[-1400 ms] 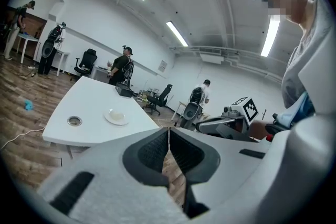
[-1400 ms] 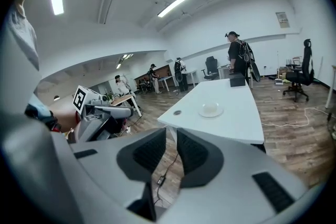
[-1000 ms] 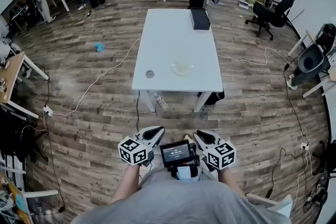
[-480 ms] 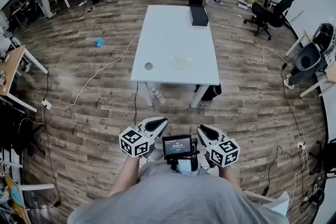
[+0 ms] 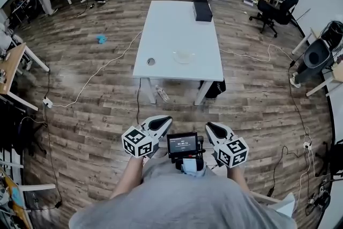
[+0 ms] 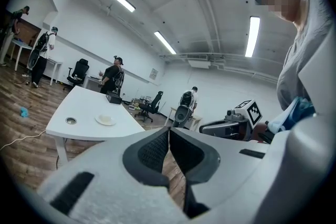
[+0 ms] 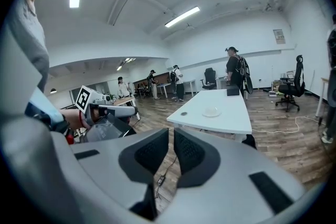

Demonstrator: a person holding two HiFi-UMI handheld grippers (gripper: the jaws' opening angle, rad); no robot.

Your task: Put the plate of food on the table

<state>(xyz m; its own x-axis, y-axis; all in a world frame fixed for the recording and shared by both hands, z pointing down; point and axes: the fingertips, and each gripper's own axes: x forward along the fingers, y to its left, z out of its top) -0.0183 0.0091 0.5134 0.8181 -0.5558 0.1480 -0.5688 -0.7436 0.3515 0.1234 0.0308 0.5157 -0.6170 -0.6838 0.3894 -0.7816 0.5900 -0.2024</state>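
A pale plate (image 5: 184,56) lies on the long white table (image 5: 177,19), toward its near end, also seen as the plate (image 6: 106,120) and the plate (image 7: 211,112). Both grippers are held close to the person's body, well short of the table over the wooden floor. My left gripper (image 5: 166,119) is shut, its pads meeting at the tips in the left gripper view (image 6: 169,131), with nothing between them. My right gripper (image 5: 210,126) also looks shut and empty, with only a sliver between its pads (image 7: 171,132). A small screen (image 5: 183,143) sits between them.
A black box (image 5: 202,10) stands at the table's far end and a round grommet (image 5: 150,61) near its left edge. A dark bag (image 5: 214,88) sits by the table's right leg. Cables cross the floor. Office chairs (image 5: 276,10) and people stand beyond; a wooden desk (image 5: 10,78) is at left.
Both grippers have risen a little in front of the body. The table has slid slightly up the head view. The jaws stay as they were.
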